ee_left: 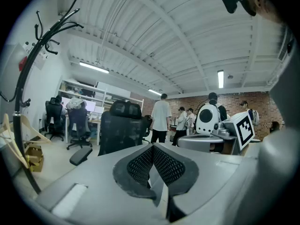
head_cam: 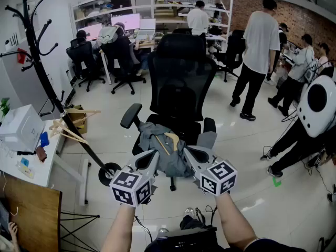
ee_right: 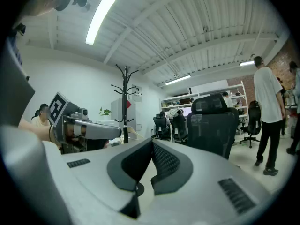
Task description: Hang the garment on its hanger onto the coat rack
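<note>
Grey jacket (head_cam: 167, 152) on wooden hanger (head_cam: 169, 140) lies on black office chair (head_cam: 181, 83) seat. Left gripper (head_cam: 153, 154) and right gripper (head_cam: 188, 151) hover near it, jaws closed, empty. Black coat rack (head_cam: 44, 77) stands well left.

Right tongs (ee_right: 152, 144) showing jaws pressing together, gripping nothing; left tongs (ee_right: 101, 130) hovering at left; coat rack (ee_right: 125, 104) standing beyond; black office chair (ee_right: 213, 125) sitting ahead; person (ee_right: 268, 102) standing at right
</note>
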